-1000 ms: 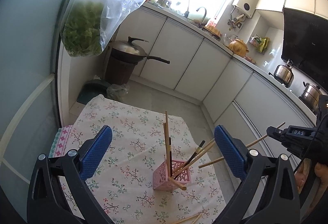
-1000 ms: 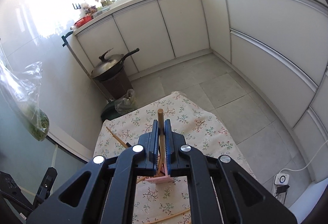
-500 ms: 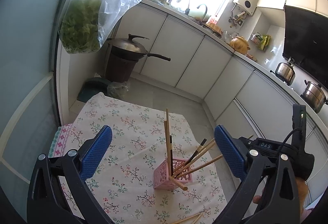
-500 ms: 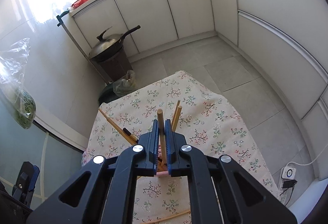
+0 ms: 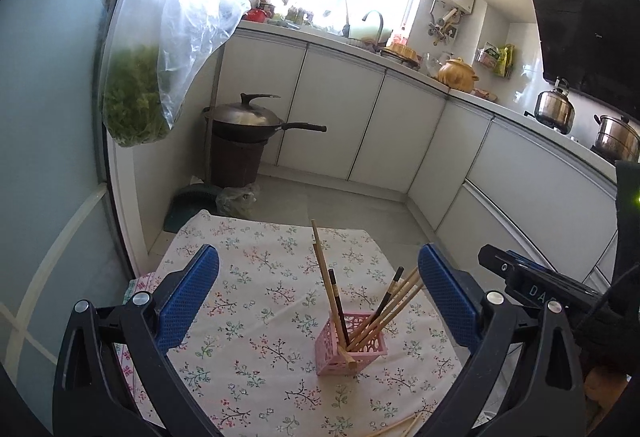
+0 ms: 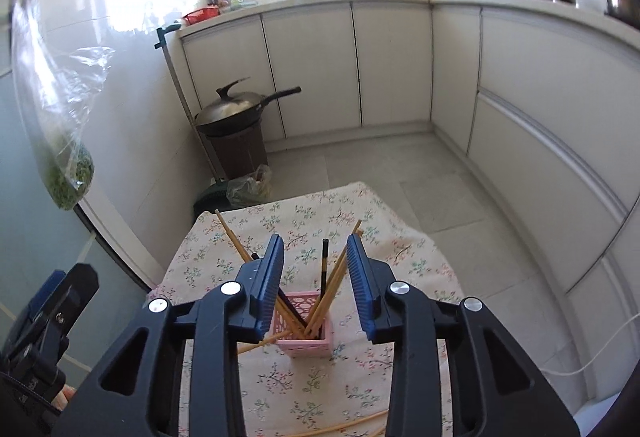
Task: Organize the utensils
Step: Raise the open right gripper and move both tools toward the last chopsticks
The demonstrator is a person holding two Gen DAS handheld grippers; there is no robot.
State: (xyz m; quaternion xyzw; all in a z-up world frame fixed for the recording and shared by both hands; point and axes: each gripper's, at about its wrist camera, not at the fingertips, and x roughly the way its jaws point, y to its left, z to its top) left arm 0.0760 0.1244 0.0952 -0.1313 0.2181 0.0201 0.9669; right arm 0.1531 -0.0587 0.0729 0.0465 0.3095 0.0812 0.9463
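Right gripper [image 6: 315, 285] has released its chopstick into pink holder [image 6: 308, 333], jaws now parted, empty. Left gripper [image 5: 318, 301] wide open, empty. Next: loose chopsticks [image 6: 340, 427] just before holder; grip mid-shaft.

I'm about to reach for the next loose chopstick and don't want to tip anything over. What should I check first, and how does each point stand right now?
1. Right gripper empty, jaws apart: ok.
2. Left gripper empty, jaws wide apart: ok.
3. Pink lattice plastic holder upright on the floral tablecloth: ok.
4. Wooden and dark chopsticks sitting inside the holder: ok, though they lean outward in different directions.
5. Loose wooden chopsticks left on the cloth at the near edge: not ok, not yet put away.
6. Whether the leaning sticks would snag a gripper passing low over the holder: cannot tell.
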